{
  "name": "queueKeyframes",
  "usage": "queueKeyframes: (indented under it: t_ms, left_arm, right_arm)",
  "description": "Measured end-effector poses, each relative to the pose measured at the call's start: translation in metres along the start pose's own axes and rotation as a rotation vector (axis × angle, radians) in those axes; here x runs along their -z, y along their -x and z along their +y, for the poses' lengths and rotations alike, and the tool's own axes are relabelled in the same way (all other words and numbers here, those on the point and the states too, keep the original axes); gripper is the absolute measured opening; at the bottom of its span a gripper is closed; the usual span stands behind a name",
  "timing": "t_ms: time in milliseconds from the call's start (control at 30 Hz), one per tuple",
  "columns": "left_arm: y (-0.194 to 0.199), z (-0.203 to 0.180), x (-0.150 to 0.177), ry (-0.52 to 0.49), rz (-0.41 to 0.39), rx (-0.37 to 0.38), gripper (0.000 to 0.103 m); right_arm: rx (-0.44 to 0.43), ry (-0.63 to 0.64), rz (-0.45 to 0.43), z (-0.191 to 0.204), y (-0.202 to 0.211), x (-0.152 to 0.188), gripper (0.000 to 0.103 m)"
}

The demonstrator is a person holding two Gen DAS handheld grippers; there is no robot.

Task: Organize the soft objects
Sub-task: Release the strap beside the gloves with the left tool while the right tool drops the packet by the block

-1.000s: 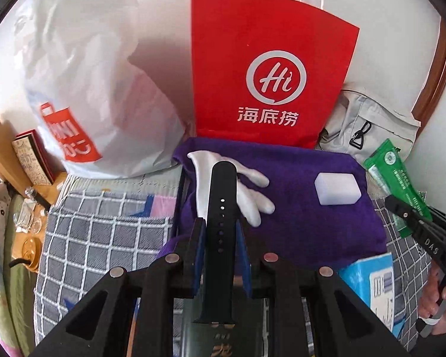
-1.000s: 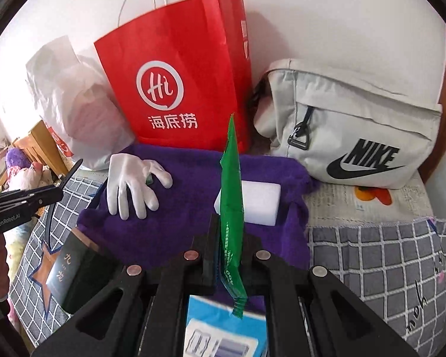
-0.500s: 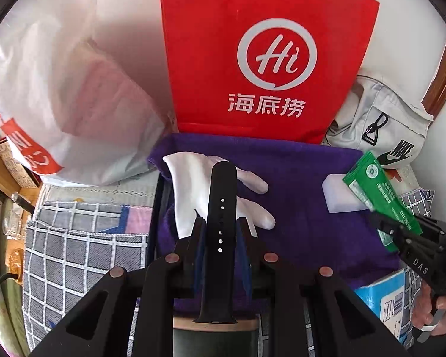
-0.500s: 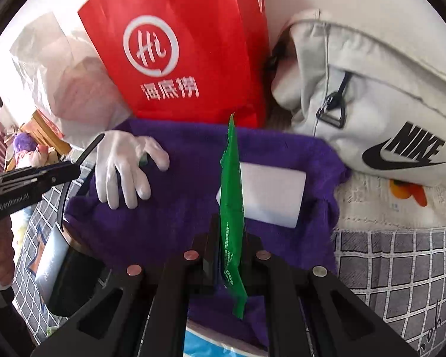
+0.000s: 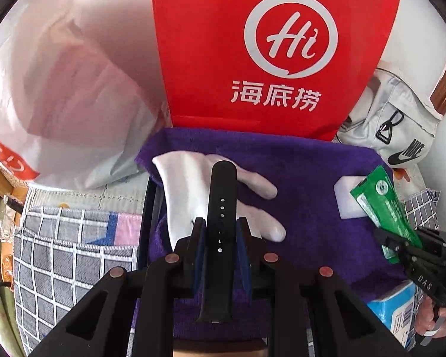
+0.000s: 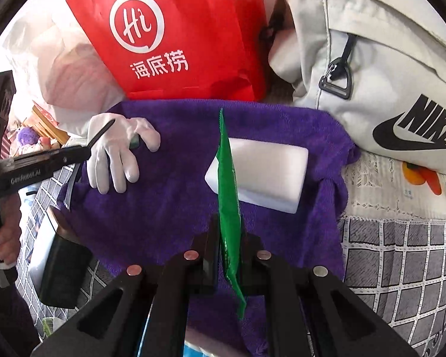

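Left gripper (image 5: 220, 232) clamped on black strap (image 5: 221, 208), frame centre over white glove (image 5: 184, 187); right gripper (image 6: 229, 244) pinching green sachet (image 6: 229, 184) edge-on above purple towel (image 6: 169, 196). Lower each onto bare towel, clear of sponge (image 6: 267, 172), before releasing

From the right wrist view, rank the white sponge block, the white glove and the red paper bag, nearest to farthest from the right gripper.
The right gripper, shut on the green packet, hangs over the purple towel.
1. White sponge block: just ahead, slightly right.
2. White glove: ahead, off to the left.
3. Red paper bag: upright behind the towel.
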State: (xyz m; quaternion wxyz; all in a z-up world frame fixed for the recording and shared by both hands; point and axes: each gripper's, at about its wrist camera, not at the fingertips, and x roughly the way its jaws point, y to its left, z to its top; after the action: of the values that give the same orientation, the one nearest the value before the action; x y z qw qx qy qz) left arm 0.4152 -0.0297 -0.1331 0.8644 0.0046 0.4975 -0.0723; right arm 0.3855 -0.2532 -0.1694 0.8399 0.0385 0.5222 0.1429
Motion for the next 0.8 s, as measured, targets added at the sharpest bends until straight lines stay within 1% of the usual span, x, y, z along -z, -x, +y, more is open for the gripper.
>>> queueKeyframes:
  t_ms: [200, 367, 467, 500, 533, 567, 600, 633, 667, 700, 733, 767, 800]
  left_arm:
    - [-0.017, 0.002, -0.001, -0.003, 0.041, -0.003, 0.02]
    - [-0.023, 0.005, -0.002, -0.003, 0.061, -0.004, 0.021]
    - [-0.025, 0.005, -0.001, 0.0, 0.065, -0.001, 0.021]
    - [-0.025, 0.005, -0.001, -0.001, 0.066, 0.003, 0.021]
    - [-0.026, 0.004, -0.001, -0.004, 0.069, 0.005, 0.021]
    - [-0.028, 0.003, -0.001, -0.006, 0.071, 0.005, 0.021]
    - [-0.028, 0.003, -0.001, -0.008, 0.073, 0.005, 0.021]
    - [-0.029, 0.002, -0.001, -0.008, 0.076, 0.005, 0.021]
    - [-0.03, 0.002, -0.001, -0.005, 0.08, 0.004, 0.022]
    - [-0.031, 0.002, 0.0, -0.001, 0.086, 0.002, 0.027]
    - [-0.03, 0.001, 0.001, 0.003, 0.092, -0.003, 0.038]
    - [-0.029, 0.001, 0.004, 0.002, 0.093, -0.013, 0.044]
    - [-0.027, 0.001, 0.005, -0.002, 0.085, -0.026, 0.055]
  right_arm:
    - [0.001, 0.004, 0.015, -0.001, -0.007, 0.001, 0.01]
    - [-0.003, 0.006, 0.02, -0.001, -0.011, 0.002, 0.011]
    - [0.005, 0.014, 0.022, -0.001, -0.012, 0.003, 0.013]
    - [0.008, 0.015, 0.022, -0.001, -0.011, 0.004, 0.019]
    - [0.013, 0.016, 0.024, -0.001, -0.011, 0.004, 0.027]
    - [0.018, 0.018, 0.021, -0.001, -0.01, 0.005, 0.033]
    - [0.025, 0.019, 0.015, -0.002, -0.008, 0.005, 0.041]
    - [0.033, 0.018, 0.001, -0.003, -0.006, 0.005, 0.044]
    - [0.036, 0.015, -0.01, -0.004, -0.003, 0.006, 0.045]
    - [0.036, 0.011, -0.013, -0.005, 0.0, 0.005, 0.045]
    - [0.037, 0.009, -0.015, -0.006, 0.001, 0.005, 0.046]
    - [0.049, 0.006, -0.022, -0.006, 0.004, 0.004, 0.048]
    - [0.065, 0.005, -0.029, -0.007, 0.008, 0.004, 0.051]
